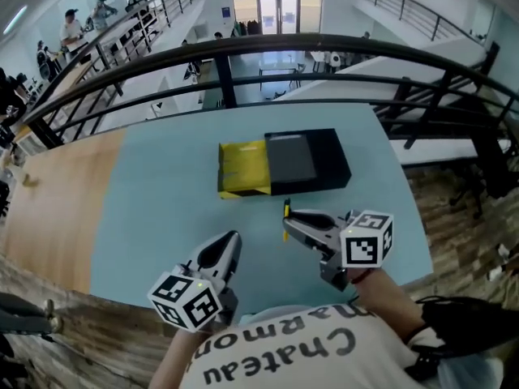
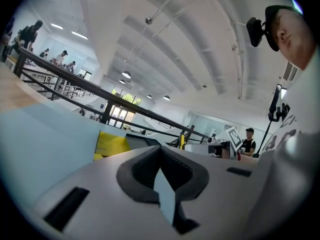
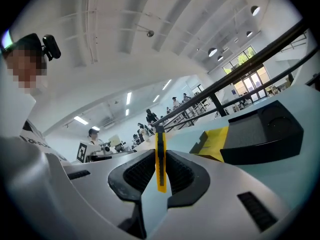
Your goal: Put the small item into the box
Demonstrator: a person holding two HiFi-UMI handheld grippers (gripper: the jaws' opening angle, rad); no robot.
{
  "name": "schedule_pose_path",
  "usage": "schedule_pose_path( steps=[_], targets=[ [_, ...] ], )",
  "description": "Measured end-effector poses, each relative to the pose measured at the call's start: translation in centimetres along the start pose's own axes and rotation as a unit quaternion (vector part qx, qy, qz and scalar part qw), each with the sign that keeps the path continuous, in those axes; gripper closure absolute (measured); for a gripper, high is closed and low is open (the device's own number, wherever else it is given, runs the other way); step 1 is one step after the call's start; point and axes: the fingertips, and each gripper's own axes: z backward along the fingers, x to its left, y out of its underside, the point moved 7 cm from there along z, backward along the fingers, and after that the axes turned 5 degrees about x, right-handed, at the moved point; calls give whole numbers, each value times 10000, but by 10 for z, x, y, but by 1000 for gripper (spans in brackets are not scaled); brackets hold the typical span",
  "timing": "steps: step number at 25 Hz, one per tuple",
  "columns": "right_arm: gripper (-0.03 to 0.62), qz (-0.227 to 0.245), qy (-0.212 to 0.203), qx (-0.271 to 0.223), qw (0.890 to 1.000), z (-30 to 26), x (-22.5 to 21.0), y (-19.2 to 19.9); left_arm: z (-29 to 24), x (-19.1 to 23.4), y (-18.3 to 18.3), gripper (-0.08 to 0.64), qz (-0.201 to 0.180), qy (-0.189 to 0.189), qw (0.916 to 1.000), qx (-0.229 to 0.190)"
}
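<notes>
A black box [image 1: 320, 164] with a grey inner tray and a yellow flap [image 1: 242, 168] lies on the light-blue table [image 1: 154, 217], toward its far side. My right gripper [image 1: 292, 220] hovers just in front of the box, shut on a slim yellow utility knife [image 1: 286, 214]. In the right gripper view the knife [image 3: 160, 166] stands upright between the pads, with the box [image 3: 262, 131] ahead to the right. My left gripper [image 1: 229, 243] is lower left of it, near the table's front edge. Its jaws are shut with nothing in them [image 2: 160, 149]. The yellow flap [image 2: 111, 144] shows beyond it.
A wooden tabletop [image 1: 49, 209] adjoins the blue one on the left. A dark curved railing [image 1: 243, 51] runs behind the table's far edge, with an open hall below. The table's right edge [image 1: 413, 209] drops to a wood-pattern floor. People stand far off at the back left.
</notes>
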Motion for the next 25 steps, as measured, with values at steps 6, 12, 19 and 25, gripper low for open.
schedule_pose_path(
  steps=[6,12,19,25],
  targets=[
    [508,-169,0,-49,9998,-3,-11,7,1,0,12,558,249,-270,9992,135],
    [508,-409,-72,88,9991,-7,-18,15,-3,2,21,558,401,-256,9985,261],
    [508,-762,134,127,9969,-18,-28,38,-25,20,36,558,411,97,9975,572],
    [508,-1138,458,-140,9923,-56,-36,43,-30,61,39,558,243,417,9955,814]
  ],
)
